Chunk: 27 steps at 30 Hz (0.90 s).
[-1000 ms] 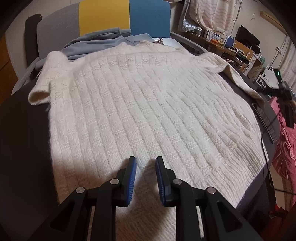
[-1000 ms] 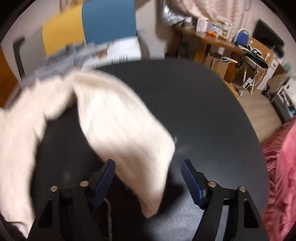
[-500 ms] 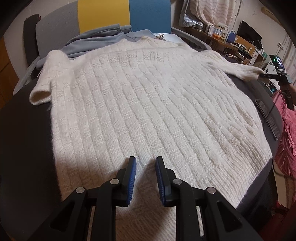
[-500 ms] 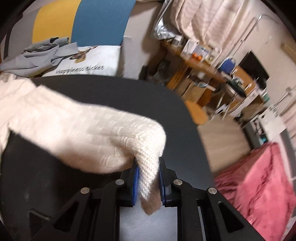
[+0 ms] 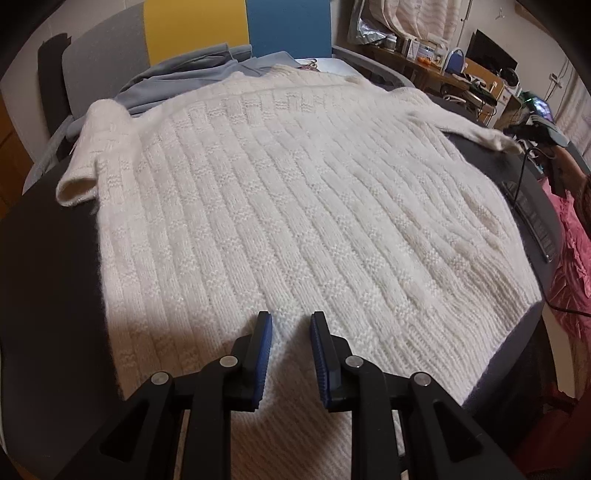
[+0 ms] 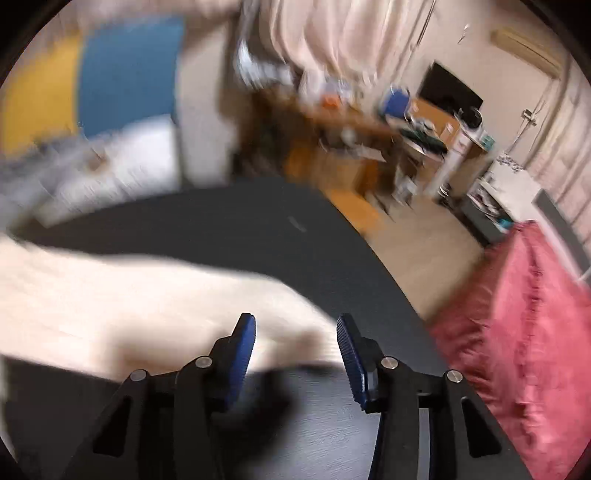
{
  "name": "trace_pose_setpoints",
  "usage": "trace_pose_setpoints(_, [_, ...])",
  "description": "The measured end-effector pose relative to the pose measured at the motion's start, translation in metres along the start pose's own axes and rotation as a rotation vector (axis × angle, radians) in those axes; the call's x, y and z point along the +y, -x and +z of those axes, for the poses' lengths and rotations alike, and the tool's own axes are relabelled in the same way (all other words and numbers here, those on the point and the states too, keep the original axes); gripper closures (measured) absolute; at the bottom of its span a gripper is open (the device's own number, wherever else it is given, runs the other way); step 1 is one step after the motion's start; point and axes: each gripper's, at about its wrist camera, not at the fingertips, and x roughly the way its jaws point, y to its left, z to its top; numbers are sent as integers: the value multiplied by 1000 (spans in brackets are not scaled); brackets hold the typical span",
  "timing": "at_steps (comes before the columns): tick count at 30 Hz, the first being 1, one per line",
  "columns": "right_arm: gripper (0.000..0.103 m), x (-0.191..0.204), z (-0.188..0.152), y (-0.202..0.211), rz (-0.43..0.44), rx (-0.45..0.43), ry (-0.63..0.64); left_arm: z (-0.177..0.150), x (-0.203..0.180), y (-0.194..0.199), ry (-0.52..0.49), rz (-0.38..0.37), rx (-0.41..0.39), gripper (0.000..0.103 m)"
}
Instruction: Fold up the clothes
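A cream knit sweater (image 5: 295, 206) lies spread flat on a dark round table (image 5: 44, 280). My left gripper (image 5: 290, 325) rests over its lower hem, with a narrow gap between the blue pads and knit showing through it. The sweater's right sleeve (image 5: 476, 129) stretches out to the right toward my right gripper (image 5: 532, 129). In the right wrist view, which is blurred, that sleeve (image 6: 129, 306) lies on the table and my right gripper (image 6: 295, 332) is open above its cuff end. The left sleeve (image 5: 88, 155) is folded at the far left.
Grey-blue clothes (image 5: 192, 81) lie piled behind the sweater against a yellow and blue backrest (image 5: 236, 29). A pink bedspread (image 6: 524, 325) lies right of the table. A cluttered desk (image 6: 369, 133) stands beyond. A black cable (image 5: 524, 177) and keyboard-like object (image 5: 535, 225) lie at the table's right edge.
My right gripper gripped the sleeve cuff, pulled it out to the right, then opened and let it go. The sleeve now lies stretched out. My left gripper has stayed in place.
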Motion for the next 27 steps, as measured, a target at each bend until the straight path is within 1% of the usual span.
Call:
trace_pose_setpoints(1, [56, 16, -3, 21, 134, -32, 9, -1, 1, 2, 0, -4, -8, 82])
trace_pose_setpoints(3, [57, 46, -12, 43, 330, -36, 41, -3, 6, 5, 7, -2, -26, 82])
trace_pose_setpoints(4, [58, 67, -20, 51, 432, -16, 62, -4, 10, 6, 17, -3, -34, 82])
trace_pose_setpoints(5, [58, 94, -31, 56, 538, 28, 87, -5, 13, 6, 29, -3, -34, 82])
trace_pose_setpoints(8, [58, 147, -56, 49, 677, 142, 99, -8, 22, 6, 67, -17, -45, 82])
trace_pose_setpoints(11, [58, 183, -75, 27, 713, 235, 59, -13, 30, 5, 93, -31, -57, 82])
trace_pose_setpoints(12, [58, 191, -79, 19, 749, 263, 24, -16, 31, 4, 93, -36, -61, 82])
trace_pose_setpoints(13, [58, 196, -82, 15, 763, 279, 14, -17, 30, 4, 90, -41, -64, 82])
trace_pose_setpoints(14, [61, 202, -84, 13, 763, 294, 36, -18, 29, 4, 87, -47, -67, 82])
trace_pose_setpoints(15, [86, 208, -86, 11, 764, 310, 58, -20, 28, 3, 84, -55, -68, 82])
trace_pose_setpoints(16, [97, 213, -87, 9, 759, 323, 80, -22, 28, 5, 83, -64, -66, 82])
trace_pose_setpoints(18, [97, 216, -87, 20, 703, 314, 119, -26, 28, 8, 81, -80, -54, 82])
trace_pose_setpoints(21, [97, 210, -79, 43, 626, 256, 172, -33, 28, 13, 72, -102, -42, 82])
trace_pose_setpoints(23, [95, 215, -83, 43, 562, 269, 229, -37, 27, 13, 72, -118, -48, 81])
trace_pose_setpoints(24, [93, 220, -85, 41, 517, 271, 262, -38, 27, 13, 72, -123, -52, 81])
trace_pose_setpoints(25, [84, 225, -88, 39, 472, 273, 294, -39, 28, 14, 74, -130, -57, 81])
trace_pose_setpoints(26, [80, 228, -89, 39, 432, 268, 318, -39, 32, 15, 81, -139, -60, 81])
trace_pose_setpoints(27, [80, 227, -85, 48, 423, 231, 304, -39, 36, 15, 102, -155, -65, 81])
